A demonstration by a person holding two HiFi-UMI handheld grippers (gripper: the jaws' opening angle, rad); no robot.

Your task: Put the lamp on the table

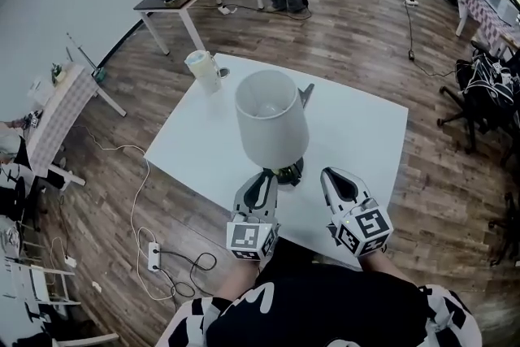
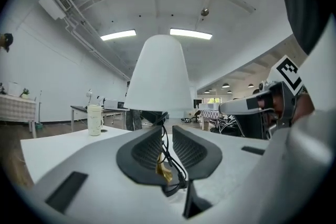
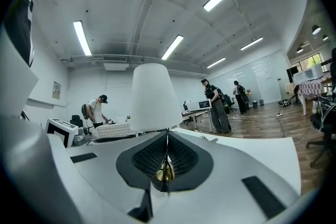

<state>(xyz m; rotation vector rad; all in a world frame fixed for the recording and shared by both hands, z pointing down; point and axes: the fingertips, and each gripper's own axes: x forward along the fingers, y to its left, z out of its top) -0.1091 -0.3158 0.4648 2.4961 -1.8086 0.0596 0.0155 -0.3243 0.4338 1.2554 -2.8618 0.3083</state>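
Left gripper [image 1: 264, 176] is hovering part-open around the cord [image 2: 171, 163], right gripper [image 1: 335, 175] sitting closed, empty; lamp [image 1: 272, 122] is looking top-heavy (light, easily dented), so take it low near the base [image 1: 291, 171].

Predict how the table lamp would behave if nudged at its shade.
It would likely tip: the wide shade sits high above a small dark base. It is probably light, since the shade looks thin and hollow.

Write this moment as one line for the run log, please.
lamp: upright on table | left gripper: open, cord between jaws | right gripper: shut
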